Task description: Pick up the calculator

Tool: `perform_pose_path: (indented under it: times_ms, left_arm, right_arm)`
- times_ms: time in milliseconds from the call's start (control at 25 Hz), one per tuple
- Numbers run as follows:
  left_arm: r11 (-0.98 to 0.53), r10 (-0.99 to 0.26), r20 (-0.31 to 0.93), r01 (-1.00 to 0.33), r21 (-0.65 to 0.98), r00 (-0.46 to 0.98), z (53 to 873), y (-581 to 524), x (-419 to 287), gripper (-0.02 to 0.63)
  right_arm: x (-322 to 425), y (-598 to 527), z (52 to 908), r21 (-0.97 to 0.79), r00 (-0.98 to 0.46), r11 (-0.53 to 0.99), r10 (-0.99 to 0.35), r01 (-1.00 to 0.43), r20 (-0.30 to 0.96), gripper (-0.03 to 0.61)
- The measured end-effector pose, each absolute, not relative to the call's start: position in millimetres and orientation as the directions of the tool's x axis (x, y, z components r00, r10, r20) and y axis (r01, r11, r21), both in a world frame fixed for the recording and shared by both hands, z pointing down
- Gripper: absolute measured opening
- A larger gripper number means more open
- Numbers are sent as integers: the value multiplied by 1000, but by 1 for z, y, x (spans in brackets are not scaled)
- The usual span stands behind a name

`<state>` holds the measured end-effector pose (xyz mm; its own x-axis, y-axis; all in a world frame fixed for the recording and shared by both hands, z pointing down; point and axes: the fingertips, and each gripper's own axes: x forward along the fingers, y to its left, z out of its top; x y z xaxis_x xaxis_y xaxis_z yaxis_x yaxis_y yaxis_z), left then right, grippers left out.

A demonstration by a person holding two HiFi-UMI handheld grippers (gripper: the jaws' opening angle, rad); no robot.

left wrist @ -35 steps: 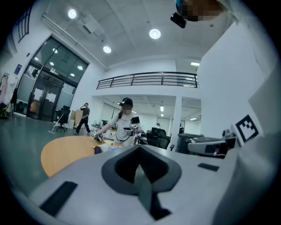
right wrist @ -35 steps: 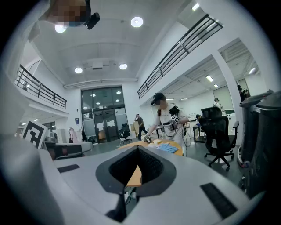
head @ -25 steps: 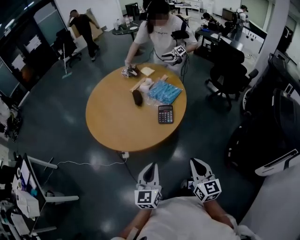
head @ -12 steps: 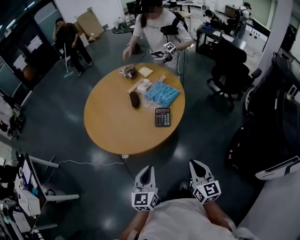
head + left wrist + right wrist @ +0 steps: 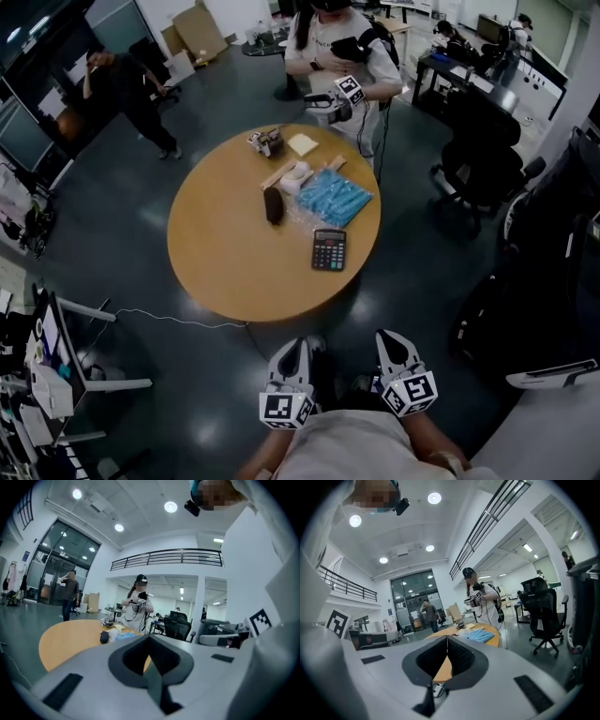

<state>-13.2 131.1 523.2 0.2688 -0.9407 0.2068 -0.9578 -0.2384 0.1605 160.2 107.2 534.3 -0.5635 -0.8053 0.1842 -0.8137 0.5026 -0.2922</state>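
The black calculator (image 5: 329, 249) lies flat on the round wooden table (image 5: 225, 262), near its right front edge. My left gripper (image 5: 292, 346) and right gripper (image 5: 389, 337) hover side by side over the dark floor, short of the table's near rim and well apart from the calculator. Each has its jaws closed together with nothing between them. In the left gripper view the gripper (image 5: 150, 638) points at the table (image 5: 65, 639); in the right gripper view the gripper (image 5: 447, 640) does the same. Neither gripper view shows the calculator.
Beyond the calculator lie a blue packet (image 5: 333, 198), a black oblong object (image 5: 273, 205), a white item (image 5: 295, 174), a yellow pad (image 5: 303, 143) and a marker-cube gripper (image 5: 265, 142). A person (image 5: 339, 47) stands across the table. An office chair (image 5: 483, 169) stands right; a cable (image 5: 169, 320) crosses the floor.
Both grippers and the view have moved nearer the table. The person across the table has stepped back from it, leaving one marker-cube gripper on the top. The person at left has walked on.
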Motion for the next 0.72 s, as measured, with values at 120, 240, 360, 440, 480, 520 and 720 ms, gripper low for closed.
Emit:
perform_pose_path:
  times_ms: [120,240,360,440,480,520,720]
  left_arm:
    - [-274,-935,183,-945,175,305,527,82,-12,6]
    - [-333,-923,146,-929,159,355,522,30,-17,6]
    - [-379,-911,116,-914,144,396,509,-21,-26,6]
    - [-394,-904,110,-906,157,413,504,-50,-35,6]
    - [-399,-901,111,-901,168,420,503,-60,-39,6]
    - [-405,-897,112,-898,174,427,503,-69,-43,6]
    - [-423,-885,125,-886,188,449,508,-105,-52,6]
  right_arm:
    - [155,69,537,-246,-545,500,-820,-831,174,15]
    - [145,29,535,-202,-517,486,-843,-850,148,15]
    - [135,-13,529,-233,-474,437,-870,-869,136,15]
    - [130,-39,527,-242,-445,405,-884,-882,141,15]
    - [127,-49,527,-243,-434,393,-890,-887,143,15]
    - [125,-58,527,-240,-424,384,-894,-891,145,15]
    - [114,-100,539,-221,-415,376,-895,-900,166,15]
